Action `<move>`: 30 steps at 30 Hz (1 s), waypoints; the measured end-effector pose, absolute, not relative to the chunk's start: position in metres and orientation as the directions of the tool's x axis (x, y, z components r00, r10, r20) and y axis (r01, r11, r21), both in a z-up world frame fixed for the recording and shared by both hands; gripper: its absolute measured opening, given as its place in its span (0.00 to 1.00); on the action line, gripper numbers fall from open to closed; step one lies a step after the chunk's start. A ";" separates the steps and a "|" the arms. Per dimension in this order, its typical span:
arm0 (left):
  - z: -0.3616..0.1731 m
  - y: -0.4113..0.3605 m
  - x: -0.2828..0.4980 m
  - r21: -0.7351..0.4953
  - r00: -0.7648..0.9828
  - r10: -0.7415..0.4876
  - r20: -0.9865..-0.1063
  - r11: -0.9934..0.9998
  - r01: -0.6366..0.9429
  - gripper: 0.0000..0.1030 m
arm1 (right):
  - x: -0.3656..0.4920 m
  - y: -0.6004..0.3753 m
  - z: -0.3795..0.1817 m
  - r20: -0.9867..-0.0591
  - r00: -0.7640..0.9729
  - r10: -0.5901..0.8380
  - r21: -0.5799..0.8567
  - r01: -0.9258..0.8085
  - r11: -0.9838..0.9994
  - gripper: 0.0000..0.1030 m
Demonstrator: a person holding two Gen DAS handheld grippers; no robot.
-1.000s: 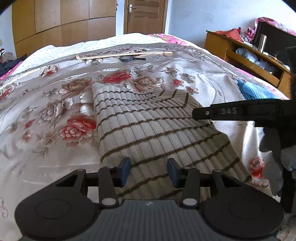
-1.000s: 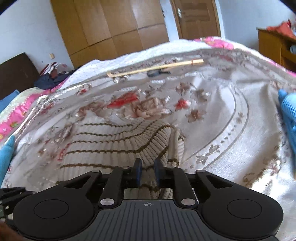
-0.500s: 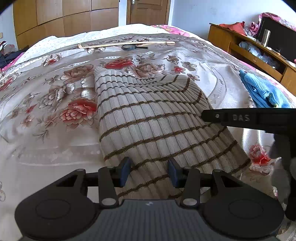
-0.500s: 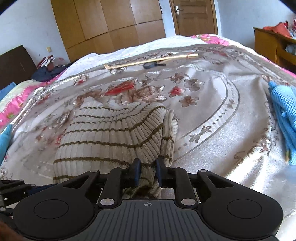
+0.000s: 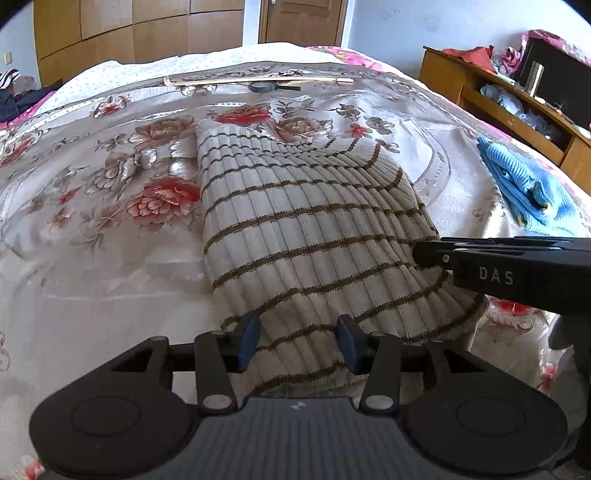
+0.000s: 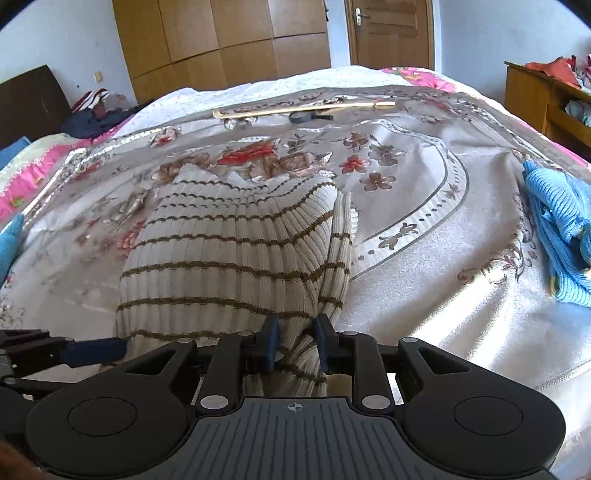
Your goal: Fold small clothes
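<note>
Sweater (image 5: pixel 306 229): striped, on bed (image 5: pixel 92 258), near hem lifted.
Left claw (image 5: pixel 297 343): opening, hem between jaws.
Right claw (image 6: pixel 293 345): opening, hem corner between jaws.
Risk: uneven release lets the fold slump crooked or a pad snags the knit.

**Cream Ribs, Brown Stripes, Red Roses**

The ribbed garment (image 5: pixel 306 229) is cream with thin olive-brown horizontal stripes. The bedspread (image 5: pixel 92 206) under it is silvery beige, printed with red and tan roses and a pale oval border. The cloth (image 6: pixel 554 236) at the right is bright sky blue. A pale yellow stick (image 6: pixel 303 108) lies beside a black magnifying glass (image 6: pixel 304 117). The wardrobe (image 6: pixel 221 44) and door (image 6: pixel 391 33) are honey-brown wood; the walls are pale blue-white.
</note>
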State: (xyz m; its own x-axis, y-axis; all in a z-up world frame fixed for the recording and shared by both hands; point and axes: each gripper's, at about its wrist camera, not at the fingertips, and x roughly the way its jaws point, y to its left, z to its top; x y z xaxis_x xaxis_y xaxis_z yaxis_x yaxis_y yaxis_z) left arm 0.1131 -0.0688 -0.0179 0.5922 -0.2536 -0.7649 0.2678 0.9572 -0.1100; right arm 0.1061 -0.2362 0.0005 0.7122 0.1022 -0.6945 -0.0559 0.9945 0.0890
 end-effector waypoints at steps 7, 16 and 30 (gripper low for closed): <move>-0.019 -0.068 0.109 -0.110 0.591 -0.256 -0.765 0.956 0.271 0.56 | 0.101 -0.234 -0.005 -0.713 0.698 0.067 0.054 -0.041 0.998 0.22; -0.020 -0.066 0.104 -0.119 0.592 -0.260 -0.763 0.956 0.266 0.57 | 0.096 -0.229 -0.001 -0.714 0.699 0.044 0.033 -0.029 0.999 0.22; -0.010 -0.061 0.080 -0.151 0.611 -0.284 -0.739 0.953 0.262 0.61 | 0.057 -0.219 0.010 -0.672 0.738 0.063 0.074 -0.018 0.997 0.27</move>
